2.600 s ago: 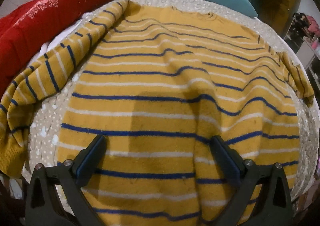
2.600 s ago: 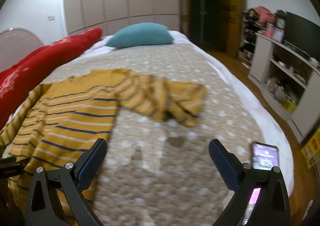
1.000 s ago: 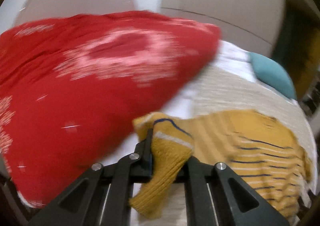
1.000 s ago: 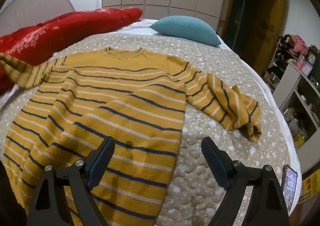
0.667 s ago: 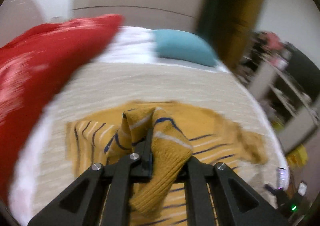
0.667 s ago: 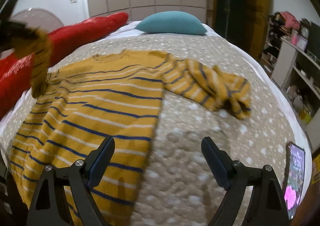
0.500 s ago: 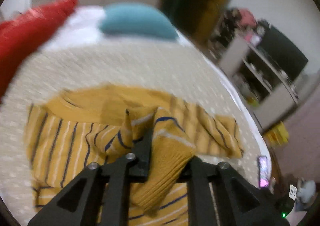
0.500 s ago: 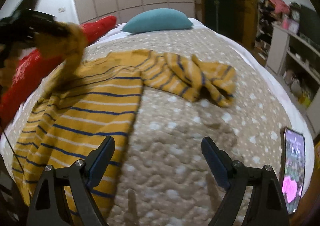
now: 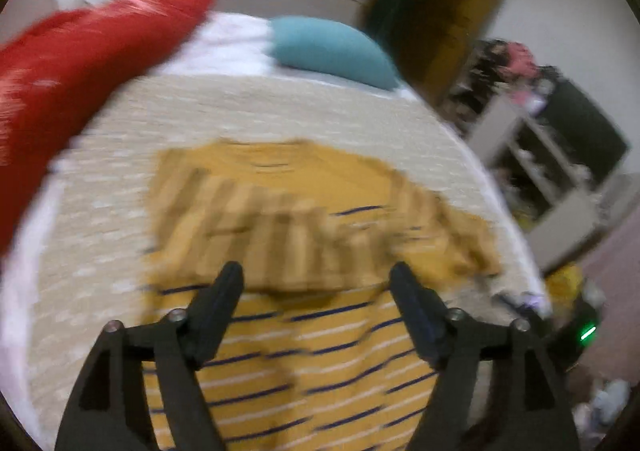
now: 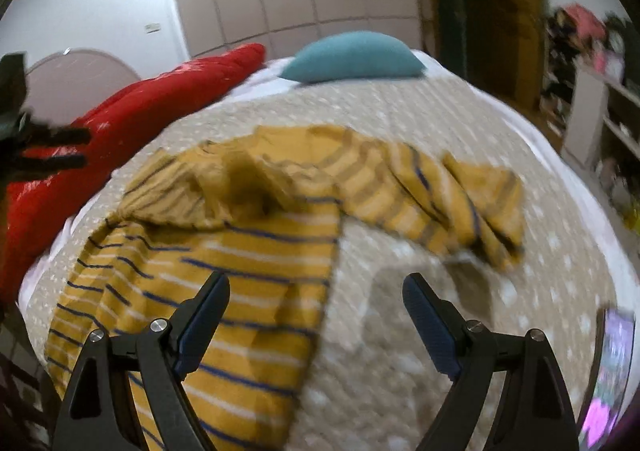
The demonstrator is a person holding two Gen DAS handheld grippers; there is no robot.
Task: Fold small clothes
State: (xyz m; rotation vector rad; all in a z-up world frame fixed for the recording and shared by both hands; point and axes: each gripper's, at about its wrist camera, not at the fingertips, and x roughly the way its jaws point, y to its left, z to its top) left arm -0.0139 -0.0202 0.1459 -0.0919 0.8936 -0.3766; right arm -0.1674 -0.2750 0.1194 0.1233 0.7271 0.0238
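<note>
A mustard sweater with navy and white stripes lies on the beige dotted bedspread. Its left sleeve lies folded across the chest, blurred. My left gripper is open and empty above the sweater's middle. In the right wrist view the sweater lies at the left, with the left sleeve across the top and the right sleeve bunched to the right. My right gripper is open and empty over the sweater's right edge. The left gripper shows at the far left.
A red blanket lies along the bed's left side. A teal pillow lies at the head. A lit phone lies at the bed's right edge. Shelves stand to the right of the bed.
My left gripper carried the left sleeve across the sweater, opened and let it go onto the chest. The right gripper stayed open and swung slightly.
</note>
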